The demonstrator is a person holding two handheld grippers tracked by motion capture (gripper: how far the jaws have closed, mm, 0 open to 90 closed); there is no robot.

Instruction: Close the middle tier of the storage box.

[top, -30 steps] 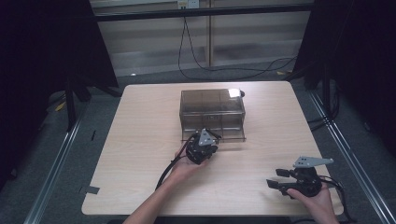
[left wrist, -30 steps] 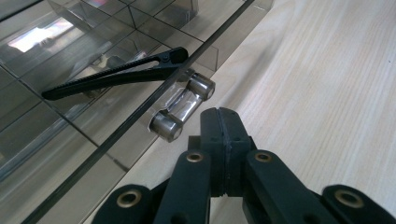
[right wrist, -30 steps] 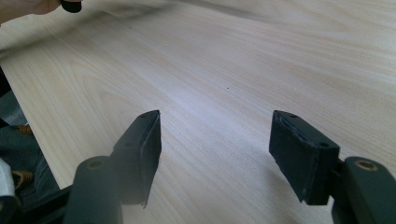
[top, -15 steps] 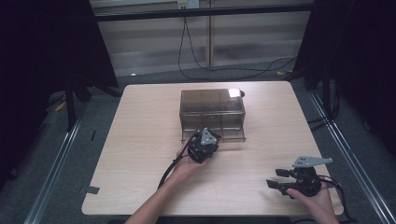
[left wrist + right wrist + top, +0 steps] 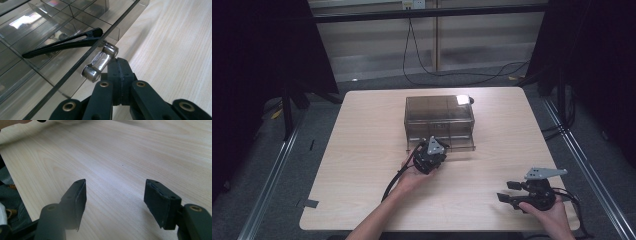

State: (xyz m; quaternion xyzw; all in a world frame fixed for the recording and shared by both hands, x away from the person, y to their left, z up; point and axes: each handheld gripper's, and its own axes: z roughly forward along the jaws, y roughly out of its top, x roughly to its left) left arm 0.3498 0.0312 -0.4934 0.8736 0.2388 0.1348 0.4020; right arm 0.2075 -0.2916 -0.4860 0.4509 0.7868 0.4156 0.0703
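Lying crosswise before shut jaws, glass fuse.

we count two grippers, the left gripper and the right gripper, one smoky plastic organiser box, one glass fuse, one black clip and one wooden table.

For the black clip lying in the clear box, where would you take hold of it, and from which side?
Probably by the thick rounded end of the clip, coming from the box's open front near the left tool. That end points toward the front edge, while the thin toothed tip reaches back between the dividers. The left tool's jaws are shut beside the drawer's glassy handle, so they would have to open first.
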